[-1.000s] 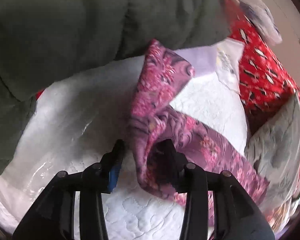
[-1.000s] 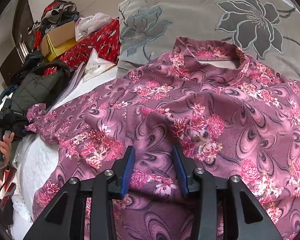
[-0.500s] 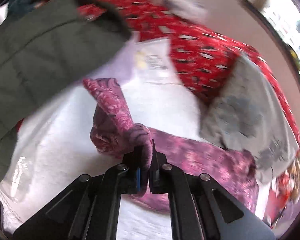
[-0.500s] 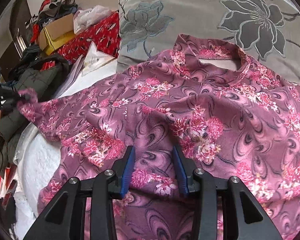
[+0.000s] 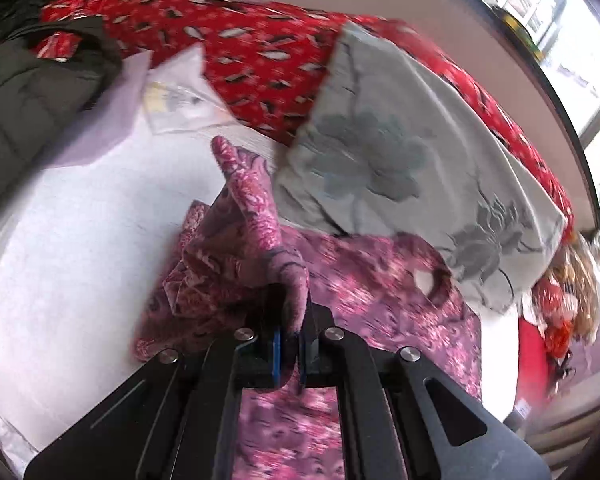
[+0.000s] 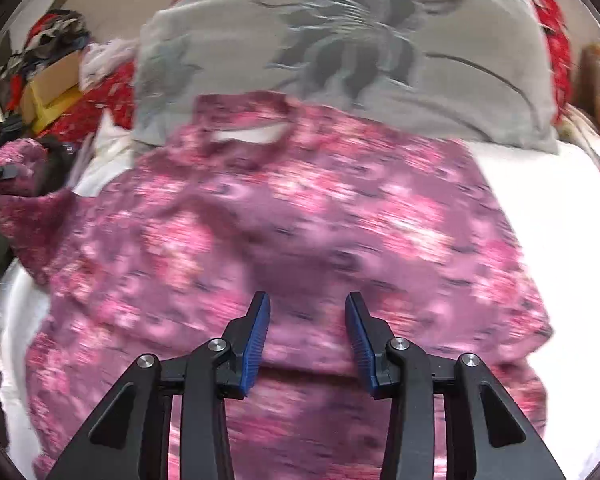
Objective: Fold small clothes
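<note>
White quilted bed [image 5: 80, 248] under pink floral top [image 6: 300, 216], grey pillow [image 6: 340, 52] (flower-patterned), dark jacket [image 5: 24, 96].

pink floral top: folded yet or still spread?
Mostly spread. The top lies flat on the bed, neck toward the pillow; only its sleeve is lifted, pinched in the left claw.

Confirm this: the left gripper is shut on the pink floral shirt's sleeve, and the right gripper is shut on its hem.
Not quite. The left gripper is shut on the pink floral shirt, but the right wrist view shows the right gripper open, its fingers apart above the fabric.
</note>
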Tool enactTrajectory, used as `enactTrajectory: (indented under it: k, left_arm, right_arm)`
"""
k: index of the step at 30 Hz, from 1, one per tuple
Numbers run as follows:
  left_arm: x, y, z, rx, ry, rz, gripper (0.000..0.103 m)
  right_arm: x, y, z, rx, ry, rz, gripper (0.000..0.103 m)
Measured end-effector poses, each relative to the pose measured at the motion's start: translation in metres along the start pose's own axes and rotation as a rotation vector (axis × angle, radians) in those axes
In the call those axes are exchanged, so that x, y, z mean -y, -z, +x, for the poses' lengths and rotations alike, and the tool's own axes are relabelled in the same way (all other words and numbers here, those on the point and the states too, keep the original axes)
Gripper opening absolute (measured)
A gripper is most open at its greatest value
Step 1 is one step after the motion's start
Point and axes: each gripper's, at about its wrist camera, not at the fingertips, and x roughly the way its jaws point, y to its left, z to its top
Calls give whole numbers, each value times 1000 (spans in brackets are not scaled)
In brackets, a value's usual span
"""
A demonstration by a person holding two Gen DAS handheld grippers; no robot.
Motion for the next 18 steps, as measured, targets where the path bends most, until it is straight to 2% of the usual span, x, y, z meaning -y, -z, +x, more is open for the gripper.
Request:
enactTrajectory:
  k: [3, 8, 12, 18]
  left_arm:
    - [32, 8, 4, -20, 16, 42, 3]
    - [82, 20, 19, -59, 27, 117, 3]
    - [124, 41, 42, -112, 25, 195, 3]
    - [165, 92, 96, -232, -42, 307, 5]
  right_arm:
    - [17, 9, -1, 24, -27, 6, 42]
    - [16, 21, -4, 73, -42, -35, 48]
    - [21, 21, -4, 84, -82, -14, 51]
    - [29, 21, -4, 96, -137, 26, 51]
